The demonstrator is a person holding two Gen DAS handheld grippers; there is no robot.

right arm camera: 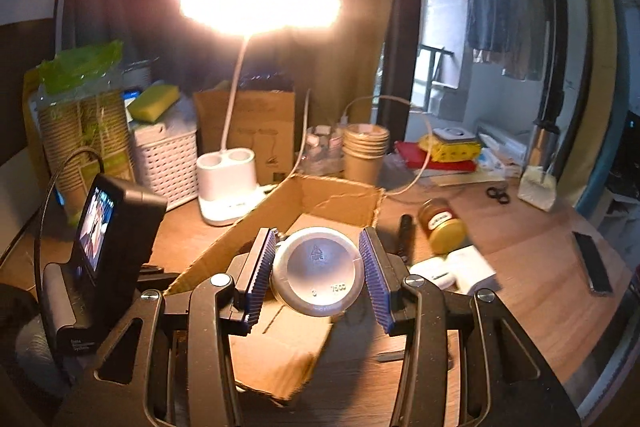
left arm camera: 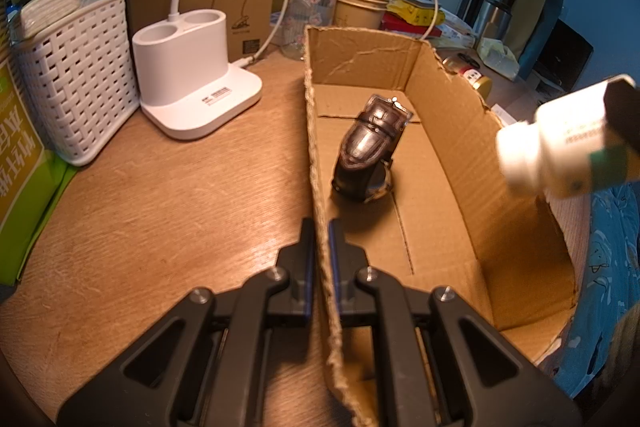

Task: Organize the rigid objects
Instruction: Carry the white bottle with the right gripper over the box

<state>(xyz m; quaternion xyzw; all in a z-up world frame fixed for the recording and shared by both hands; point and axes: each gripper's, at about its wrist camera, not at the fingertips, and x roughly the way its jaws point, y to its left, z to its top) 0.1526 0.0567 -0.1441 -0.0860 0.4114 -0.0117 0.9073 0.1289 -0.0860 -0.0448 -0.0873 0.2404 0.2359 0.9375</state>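
An open cardboard box [left arm camera: 448, 163] lies on the wooden desk. A dark wristwatch [left arm camera: 370, 147] sits inside it. My left gripper [left arm camera: 321, 231] is shut on the box's left wall, one finger on each side of it. My right gripper [right arm camera: 318, 267] is shut on a white plastic bottle [right arm camera: 318, 271]; I see the bottle's round base between the blue pads [right arm camera: 262, 269]. The bottle [left arm camera: 560, 143] also shows at the right of the left wrist view, held above the box's right wall with its cap pointing left. The box [right arm camera: 320, 195] lies under the right gripper.
A white lamp base [left arm camera: 192, 75] and a white woven basket [left arm camera: 80, 75] stand left of the box. Stacked paper cups [left arm camera: 360, 1] stand behind it. A yellow-lidded jar [right arm camera: 442, 223], a black pen [right arm camera: 403, 235], scissors [right arm camera: 498, 193] and a phone [right arm camera: 592, 261] lie to the right.
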